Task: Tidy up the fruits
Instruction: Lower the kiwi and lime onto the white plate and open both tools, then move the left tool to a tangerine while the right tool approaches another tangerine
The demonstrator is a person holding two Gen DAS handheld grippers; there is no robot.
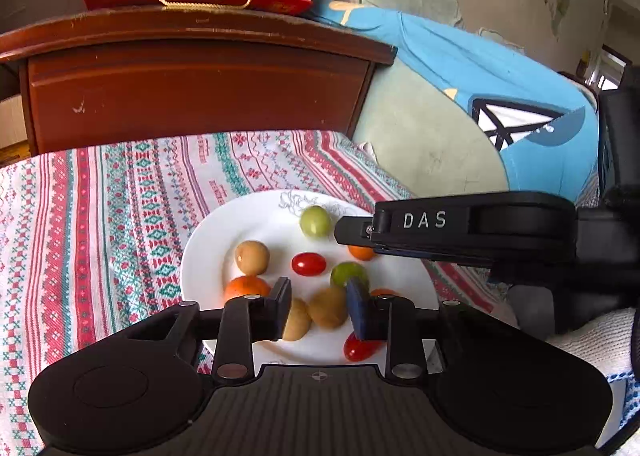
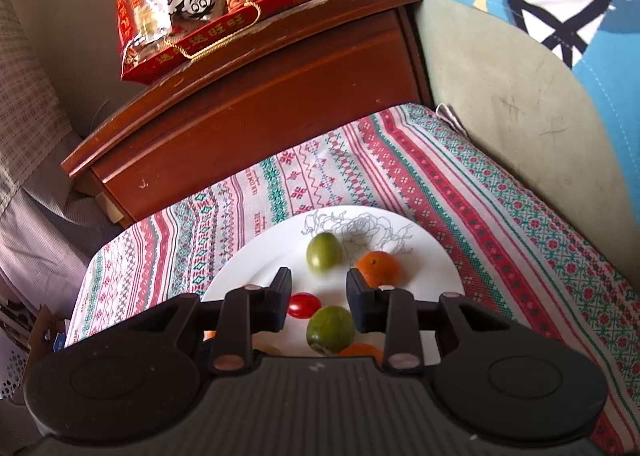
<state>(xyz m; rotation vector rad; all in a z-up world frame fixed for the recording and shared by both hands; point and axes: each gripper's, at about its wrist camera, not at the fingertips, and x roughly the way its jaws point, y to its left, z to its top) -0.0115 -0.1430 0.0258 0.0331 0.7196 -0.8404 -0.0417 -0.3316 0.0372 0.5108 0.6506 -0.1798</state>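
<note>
Both grippers are hovering over the white plate (image 2: pixel 248 260) w/ fruits on the striped cloth (image 2: pixel 460 191). Left gripper (image 1: pixel 320 306) and right gripper (image 2: pixel 319 298) are standing wide, holding nothing.

White plate (image 1: pixel 224 240), red-green patterned cloth (image 1: pixel 120 195)

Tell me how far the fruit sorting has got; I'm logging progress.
Nothing looks sorted yet: green fruits, cherry tomatoes, small oranges and tan fruits lie mixed on the white plate. Both the left gripper and right gripper are open and hold nothing, hovering above the plate. All the grouping remains.
</note>
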